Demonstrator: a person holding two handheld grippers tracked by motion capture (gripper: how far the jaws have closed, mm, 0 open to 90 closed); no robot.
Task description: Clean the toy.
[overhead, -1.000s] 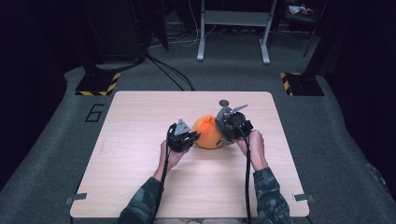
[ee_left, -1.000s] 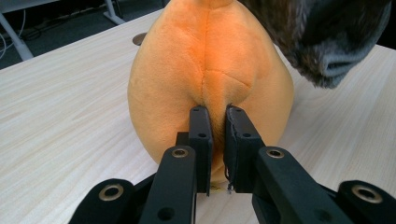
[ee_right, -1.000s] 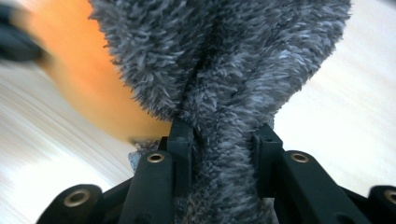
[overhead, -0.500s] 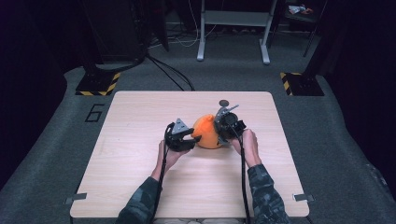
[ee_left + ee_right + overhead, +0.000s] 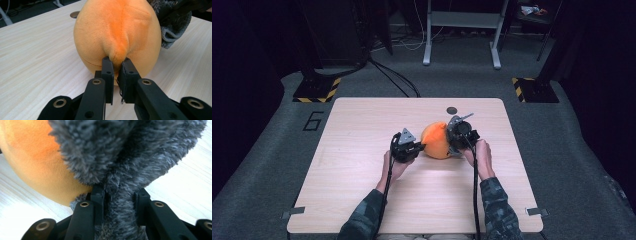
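Orange plush toy sits mid-table; left gripper, jaws just closing, pinches its seam, right gripper clamps grey fuzzy fabric. Pull apart now and that thin pinch may slip.

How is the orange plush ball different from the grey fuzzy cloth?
The orange plush ball is smooth, round and plump; the grey fuzzy cloth is shaggy, dark and floppy. The left gripper pinches a fold of the ball; the right gripper clamps the cloth. Both are soft.

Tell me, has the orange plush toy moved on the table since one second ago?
No. The orange plush toy lies at the same spot, just nearer than the round hole in the table.
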